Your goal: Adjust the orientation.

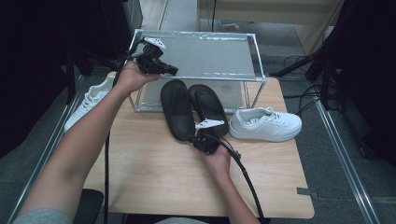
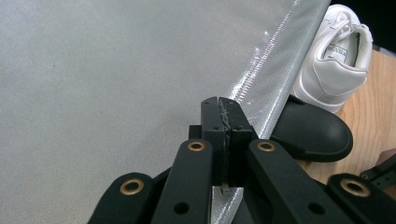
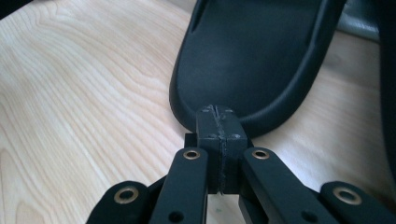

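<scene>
2 black slippers (image 1: 192,109) await shelving: right tool (image 1: 201,138) (clamped shut, empty) noses the left slipper's near heel; left tool (image 1: 161,68), shut, hovers over the shelf (image 1: 210,56).

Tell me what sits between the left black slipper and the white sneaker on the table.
The second black slipper lies between the left black slipper and the white sneaker, seen in the high view.

You're sitting at a wooden desk (image 1: 154,177) that's standing on grey carpet (image 1: 345,186); black curtains (image 1: 369,56) are hanging at both sides, cables (image 1: 299,60) trailing beyond its far right corner.
</scene>
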Motion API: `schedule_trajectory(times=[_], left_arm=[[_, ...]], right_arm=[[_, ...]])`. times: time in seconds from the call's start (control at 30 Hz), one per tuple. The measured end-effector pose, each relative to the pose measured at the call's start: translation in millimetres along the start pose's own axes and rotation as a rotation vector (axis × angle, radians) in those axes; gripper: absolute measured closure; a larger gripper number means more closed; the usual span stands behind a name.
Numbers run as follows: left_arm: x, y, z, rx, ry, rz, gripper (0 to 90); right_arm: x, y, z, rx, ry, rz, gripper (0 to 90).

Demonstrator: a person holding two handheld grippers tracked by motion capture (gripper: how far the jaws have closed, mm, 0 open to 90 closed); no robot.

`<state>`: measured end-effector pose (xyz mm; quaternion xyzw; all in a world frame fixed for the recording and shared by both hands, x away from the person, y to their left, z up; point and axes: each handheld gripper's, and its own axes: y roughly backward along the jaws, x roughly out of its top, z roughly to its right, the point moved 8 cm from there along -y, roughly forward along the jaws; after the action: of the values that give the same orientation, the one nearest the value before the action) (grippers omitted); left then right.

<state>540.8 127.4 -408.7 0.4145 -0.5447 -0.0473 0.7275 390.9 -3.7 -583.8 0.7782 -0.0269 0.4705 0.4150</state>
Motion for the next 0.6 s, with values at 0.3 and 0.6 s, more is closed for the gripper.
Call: schedule_trajectory(times=[0.3,0.6], left_arm=[[-0.3,-0.2,-0.1,0.002,0.009,-0.004,90.0],[-0.7,0.1,0.2,0.005,0.006,-0.003,90.0]], right_arm=[[19.2,-12.4,-3.1,0.014,-0.038,0.03,90.0],[24.3,-12.2,-9.9,0.034,-0.031,0.031,90.0]])
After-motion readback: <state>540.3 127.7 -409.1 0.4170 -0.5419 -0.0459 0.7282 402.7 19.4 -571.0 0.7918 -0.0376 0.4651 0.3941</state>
